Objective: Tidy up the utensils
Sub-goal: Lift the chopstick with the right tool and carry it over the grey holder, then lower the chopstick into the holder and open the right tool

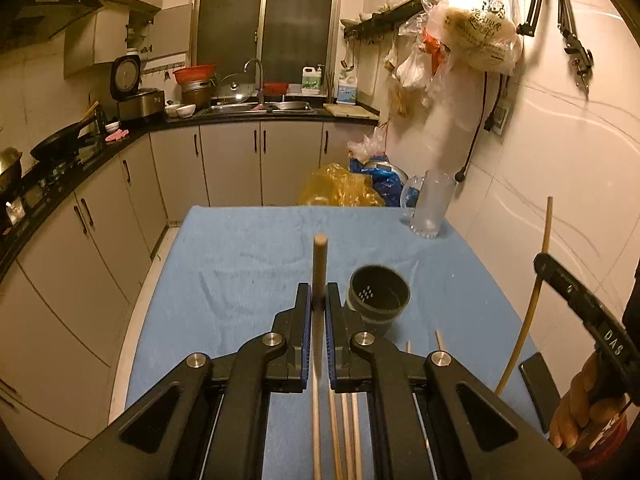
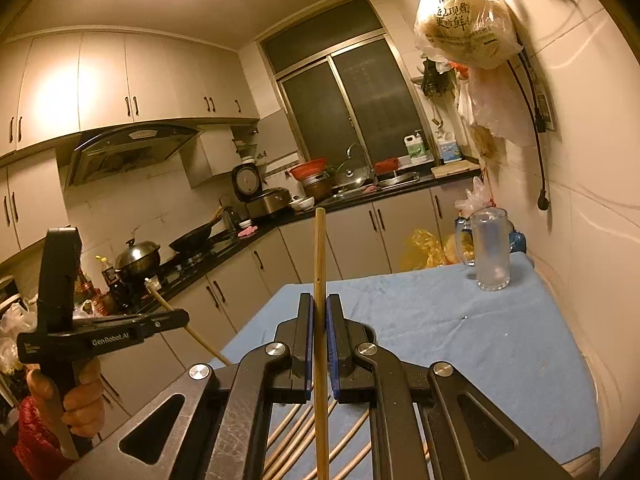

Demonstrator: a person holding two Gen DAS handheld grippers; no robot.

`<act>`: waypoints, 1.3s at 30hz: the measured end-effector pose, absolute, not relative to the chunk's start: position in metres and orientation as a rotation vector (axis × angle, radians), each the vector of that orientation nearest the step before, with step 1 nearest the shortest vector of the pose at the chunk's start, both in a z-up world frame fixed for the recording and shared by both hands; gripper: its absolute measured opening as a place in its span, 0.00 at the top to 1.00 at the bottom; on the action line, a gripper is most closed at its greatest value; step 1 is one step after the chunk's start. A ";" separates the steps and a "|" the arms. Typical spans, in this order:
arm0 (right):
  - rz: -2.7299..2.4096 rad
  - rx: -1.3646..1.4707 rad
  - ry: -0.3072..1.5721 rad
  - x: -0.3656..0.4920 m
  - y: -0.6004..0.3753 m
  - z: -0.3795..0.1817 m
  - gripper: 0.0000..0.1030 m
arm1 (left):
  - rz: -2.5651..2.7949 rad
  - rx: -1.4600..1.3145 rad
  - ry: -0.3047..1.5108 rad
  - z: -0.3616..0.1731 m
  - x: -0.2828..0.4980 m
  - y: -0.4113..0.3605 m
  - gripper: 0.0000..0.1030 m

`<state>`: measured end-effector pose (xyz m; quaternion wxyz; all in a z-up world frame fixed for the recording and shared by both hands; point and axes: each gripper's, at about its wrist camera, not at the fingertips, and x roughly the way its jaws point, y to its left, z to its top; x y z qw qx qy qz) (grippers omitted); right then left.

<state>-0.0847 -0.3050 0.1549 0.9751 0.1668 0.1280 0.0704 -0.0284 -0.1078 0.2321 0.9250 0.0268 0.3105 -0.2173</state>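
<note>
The left gripper [image 1: 319, 300] has its jaws closed on one thin wooden chopstick [image 1: 320, 264], which points upward above the desk with the blue cloth [image 1: 240, 248]. The right gripper [image 2: 319, 316] also holds a second pale chopstick [image 2: 319, 248] tightly. More loose wooden chopsticks [image 1: 348, 432] lie on the cloth, near the dark round plastic holder [image 1: 378, 300].

left gripper [image 1: 319, 300]: jaws clamped | right gripper [image 2: 319, 312]: jaws clamped
</note>
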 end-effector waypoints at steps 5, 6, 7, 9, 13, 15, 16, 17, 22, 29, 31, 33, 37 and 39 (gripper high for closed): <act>0.128 0.343 0.252 -0.071 -0.309 0.164 0.94 | -0.450 0.055 0.622 0.246 -0.017 -0.117 0.94; 0.128 0.349 0.254 -0.066 -0.311 0.167 0.94 | -0.454 0.054 0.618 0.249 -0.016 -0.119 0.94; 0.127 0.351 0.256 -0.062 -0.312 0.169 0.94 | -0.457 0.056 0.614 0.251 -0.016 -0.121 0.94; 0.119 0.355 0.253 -0.053 -0.313 0.173 0.94 | -0.464 0.059 0.604 0.257 -0.015 -0.127 0.94; 0.106 0.370 0.252 -0.030 -0.318 0.182 0.94 | -0.482 0.058 0.582 0.273 -0.009 -0.138 0.94; 0.097 0.378 0.250 -0.016 -0.321 0.187 0.94 | -0.493 0.052 0.571 0.282 -0.005 -0.144 0.94; 0.089 0.381 0.248 -0.010 -0.322 0.190 0.94 | -0.499 0.048 0.568 0.287 -0.002 -0.147 0.94; 0.082 0.384 0.245 -0.005 -0.324 0.192 0.94 | -0.506 0.044 0.561 0.292 0.001 -0.151 0.94; 0.040 0.389 0.227 0.027 -0.331 0.202 0.94 | -0.530 0.022 0.549 0.308 0.017 -0.168 0.94; -0.005 0.431 0.221 0.069 -0.345 0.201 0.94 | -0.546 -0.003 0.571 0.298 0.045 -0.189 0.94; -0.012 0.450 0.230 0.082 -0.348 0.196 0.94 | -0.546 -0.005 0.588 0.289 0.052 -0.191 0.94; -0.016 0.454 0.241 0.092 -0.347 0.189 0.94 | -0.548 -0.006 0.611 0.278 0.061 -0.194 0.94; -0.020 0.456 0.269 0.107 -0.344 0.173 0.94 | -0.546 -0.004 0.647 0.260 0.073 -0.194 0.94; -0.026 0.452 0.280 0.112 -0.344 0.165 0.94 | -0.543 -0.003 0.659 0.251 0.077 -0.195 0.94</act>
